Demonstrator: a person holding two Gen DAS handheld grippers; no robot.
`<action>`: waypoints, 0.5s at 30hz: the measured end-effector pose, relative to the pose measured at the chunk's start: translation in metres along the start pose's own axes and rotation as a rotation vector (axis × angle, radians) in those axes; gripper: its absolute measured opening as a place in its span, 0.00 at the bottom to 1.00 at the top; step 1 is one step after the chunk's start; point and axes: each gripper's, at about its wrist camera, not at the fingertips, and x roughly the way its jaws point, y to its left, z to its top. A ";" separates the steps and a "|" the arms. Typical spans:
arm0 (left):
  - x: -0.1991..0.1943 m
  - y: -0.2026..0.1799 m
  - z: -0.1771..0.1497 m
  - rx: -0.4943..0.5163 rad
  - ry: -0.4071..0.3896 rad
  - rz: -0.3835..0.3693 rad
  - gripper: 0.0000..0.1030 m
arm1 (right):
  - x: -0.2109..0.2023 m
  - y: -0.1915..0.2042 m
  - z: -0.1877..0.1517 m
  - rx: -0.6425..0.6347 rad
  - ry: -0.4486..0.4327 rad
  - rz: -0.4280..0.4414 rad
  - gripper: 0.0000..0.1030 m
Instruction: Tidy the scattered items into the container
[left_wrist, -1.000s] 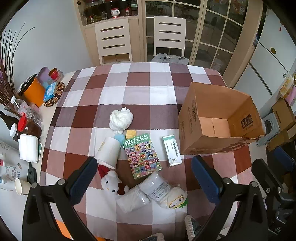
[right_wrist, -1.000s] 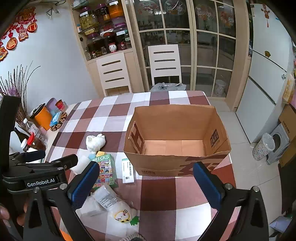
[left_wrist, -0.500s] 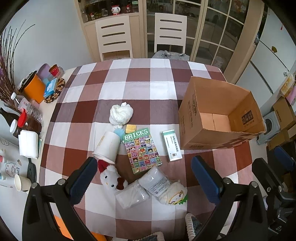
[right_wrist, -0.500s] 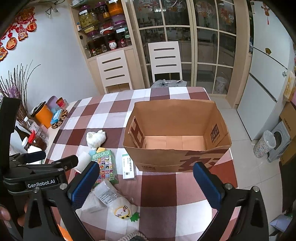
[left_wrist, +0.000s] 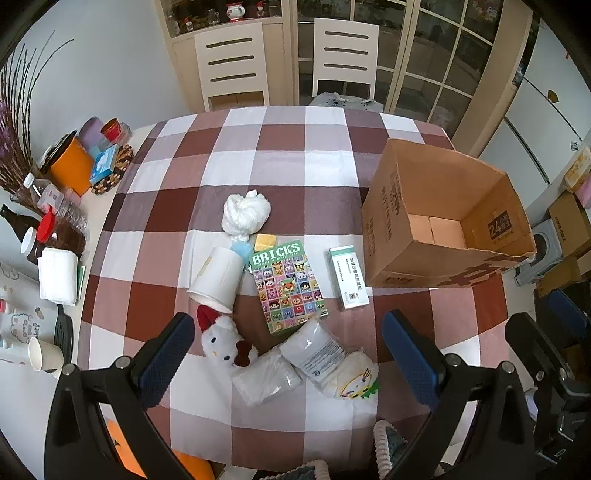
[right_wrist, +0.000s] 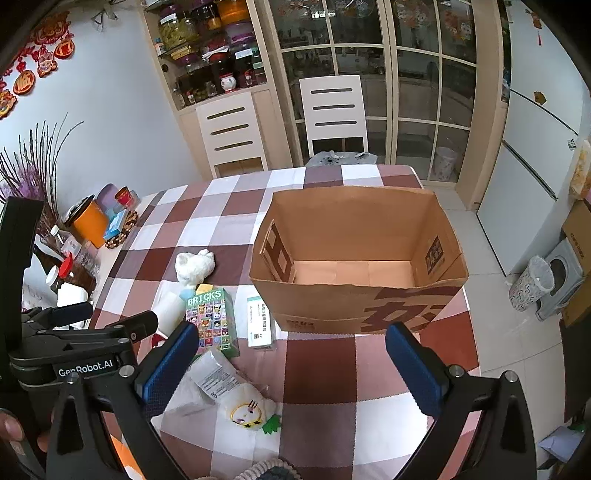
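An open, empty cardboard box stands at the table's right; it also shows in the right wrist view. Scattered to its left lie a white box, a BRICKS box, a tipped paper cup, a white wad, a yellow block, a white plush with a red bow, plastic packets and a round plush. My left gripper is open above the packets. My right gripper is open and empty in front of the box.
The checked tablecloth covers the table. Jars, an orange tub, bottles, tissues and a paper cup crowd the left side. Two white chairs stand at the far edge. Cardboard boxes sit on the floor at right.
Both grippers have pulled back and up a little, so the table items look smaller and further away. Nothing on the table has moved and both grippers stay open.
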 end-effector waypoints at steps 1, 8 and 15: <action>0.001 0.000 -0.001 0.008 0.001 -0.004 0.99 | 0.001 0.000 -0.001 -0.001 0.004 0.001 1.00; 0.007 0.005 -0.006 0.052 0.021 -0.020 0.99 | 0.007 0.004 -0.004 -0.009 0.031 0.010 1.00; 0.012 0.010 -0.012 0.099 0.033 -0.044 0.99 | 0.009 0.010 -0.009 -0.022 0.048 0.018 1.00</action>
